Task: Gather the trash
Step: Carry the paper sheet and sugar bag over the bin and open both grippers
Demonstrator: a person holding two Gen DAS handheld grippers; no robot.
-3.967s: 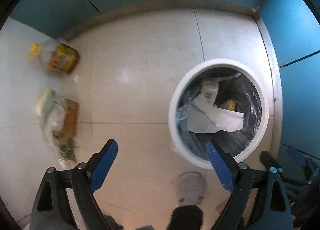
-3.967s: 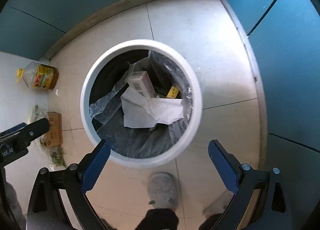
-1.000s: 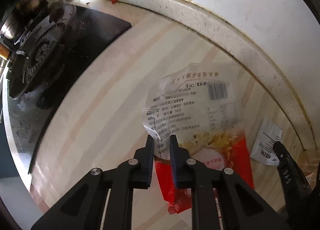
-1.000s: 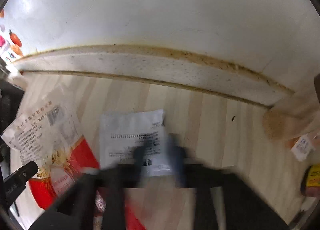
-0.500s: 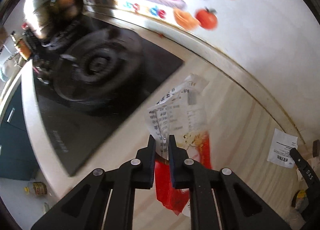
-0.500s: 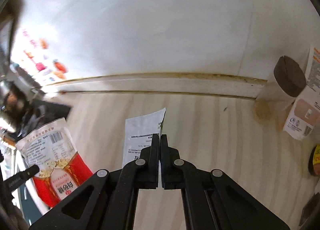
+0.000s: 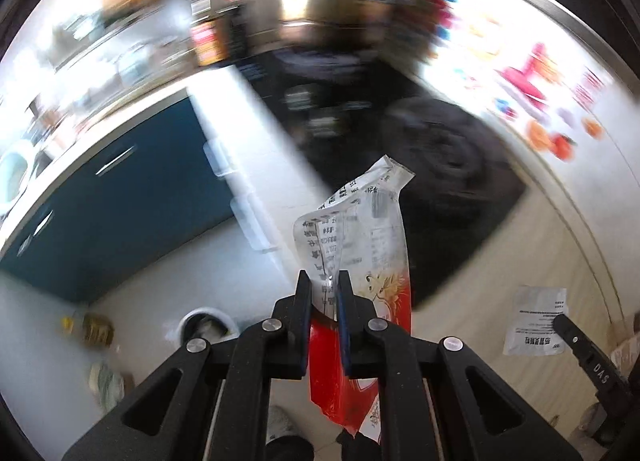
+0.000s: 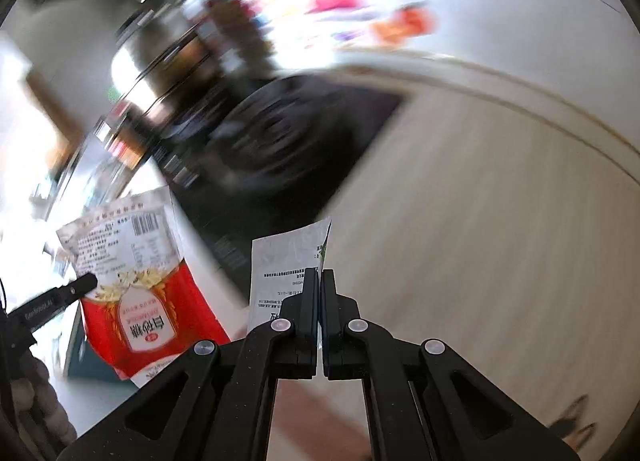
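1. Above the counter's (image 8: 500,221) pale wood top, both claws carry wrappers clear of the surface; nothing holds them up but the pinch.
2. Left claw (image 7: 325,297): its jaws are pressed onto the clear upper part of a red-and-clear food pouch (image 7: 360,245), a narrow gap kept by the film between them. The pouch is held near one edge, so its red end droops below the jaws.
3. Right claw (image 8: 320,293): jaws pressed fully together on the edge of a white printed sachet (image 8: 280,273), which stands flat and upright out of the pinch. Thin film needs that tight a squeeze.
4. Down past the counter's front edge, a white trash bin (image 7: 204,321) stands on the floor beside the blue cabinet fronts (image 7: 120,205); that is probably where both wrappers are headed.
5. Heavy blur over the black hob (image 8: 280,133) behind the wrappers suits a fast swing away from the counter.
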